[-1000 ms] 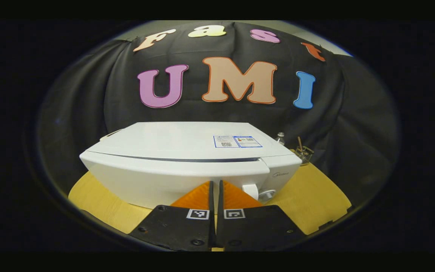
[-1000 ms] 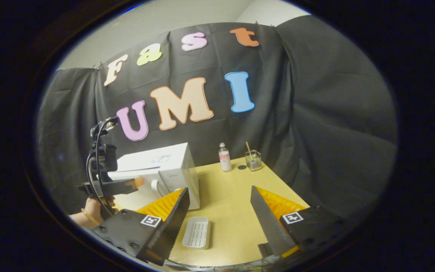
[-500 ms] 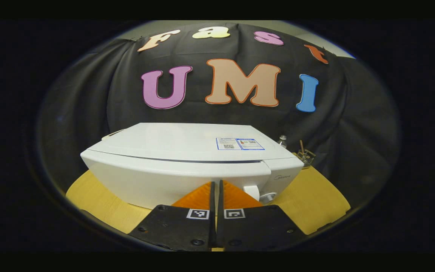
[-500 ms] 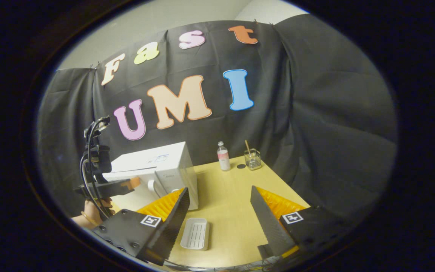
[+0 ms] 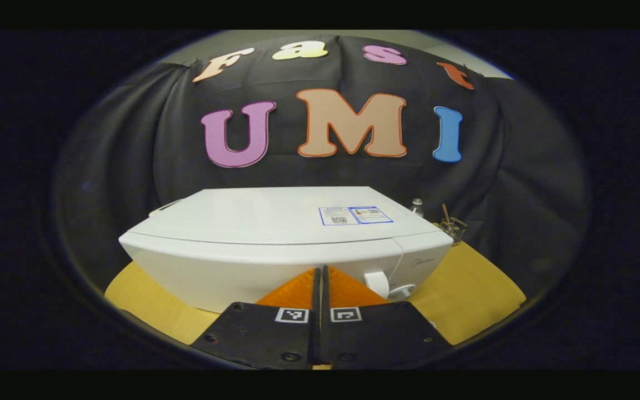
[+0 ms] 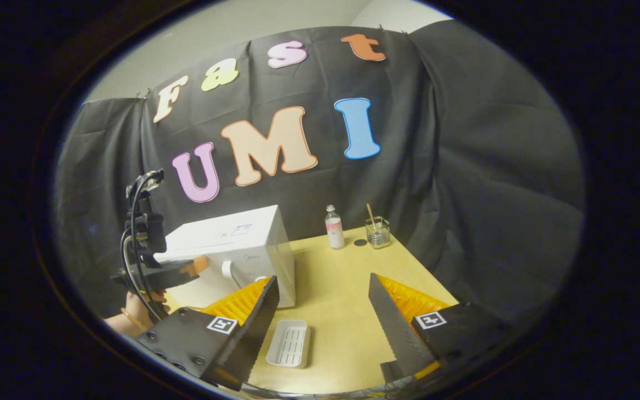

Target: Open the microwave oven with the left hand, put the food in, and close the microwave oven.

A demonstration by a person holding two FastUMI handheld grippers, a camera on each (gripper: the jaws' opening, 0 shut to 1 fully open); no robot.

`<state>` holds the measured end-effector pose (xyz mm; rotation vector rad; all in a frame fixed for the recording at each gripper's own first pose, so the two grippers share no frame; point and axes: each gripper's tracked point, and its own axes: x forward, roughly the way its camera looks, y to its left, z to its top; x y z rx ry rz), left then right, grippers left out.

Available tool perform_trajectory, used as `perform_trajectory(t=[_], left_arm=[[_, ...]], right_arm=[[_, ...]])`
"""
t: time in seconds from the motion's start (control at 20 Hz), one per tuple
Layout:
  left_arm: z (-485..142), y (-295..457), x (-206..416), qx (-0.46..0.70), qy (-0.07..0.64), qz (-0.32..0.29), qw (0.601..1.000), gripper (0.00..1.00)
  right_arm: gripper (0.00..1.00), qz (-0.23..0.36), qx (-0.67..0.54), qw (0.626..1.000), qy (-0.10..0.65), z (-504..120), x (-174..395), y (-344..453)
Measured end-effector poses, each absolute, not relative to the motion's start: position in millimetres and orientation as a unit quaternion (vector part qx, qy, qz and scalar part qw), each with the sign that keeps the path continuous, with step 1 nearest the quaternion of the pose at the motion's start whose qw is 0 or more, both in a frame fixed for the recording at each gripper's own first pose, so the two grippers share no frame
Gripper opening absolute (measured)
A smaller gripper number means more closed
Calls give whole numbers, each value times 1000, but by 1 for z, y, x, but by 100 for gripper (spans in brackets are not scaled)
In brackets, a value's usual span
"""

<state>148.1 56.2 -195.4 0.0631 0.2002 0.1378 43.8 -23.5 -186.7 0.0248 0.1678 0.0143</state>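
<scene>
Closing under your push, the microwave door [image 5: 253, 266] is now sitting flush, its dark top seam from a second ago gone. You are keeping the left gripper [image 5: 318, 278] pressed shut, fingers together on nothing, tips at the door near the handle [image 5: 376, 283], probably to seat the latch. The microwave [image 6: 242, 244] is standing at the desk's [image 6: 342, 311] far left corner. You are holding the right gripper [image 6: 323, 303] wide open and empty over the near edge, above a white tray [image 6: 289, 343], likely just out of the way.
</scene>
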Motion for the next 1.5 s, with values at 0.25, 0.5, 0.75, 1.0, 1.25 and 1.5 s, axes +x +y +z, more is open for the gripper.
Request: perform_trajectory(t=[0.25, 0.5, 0.75, 1.0, 1.25, 1.5], left_arm=[[-185, 59, 139, 51, 94, 76, 991, 0], [-145, 39, 97, 51, 58, 57, 995, 3], [-102, 42, 57, 51, 24, 74, 996, 2], [-81, 46, 26, 33, 14, 88, 995, 31], [-75, 38, 6, 34, 12, 90, 995, 97], [-57, 35, -5, 46, 0, 97, 994, 96]], right_arm=[[91, 11, -28, 997, 71, -172, 41, -26], [92, 10, -48, 998, 47, -143, 46, -22], [92, 22, -63, 997, 26, -113, 49, -11], [92, 6, -92, 996, 11, -90, 45, -23], [92, -1, -89, 996, -4, -68, 32, -30], [93, -3, -85, 996, -10, -56, 24, -37]])
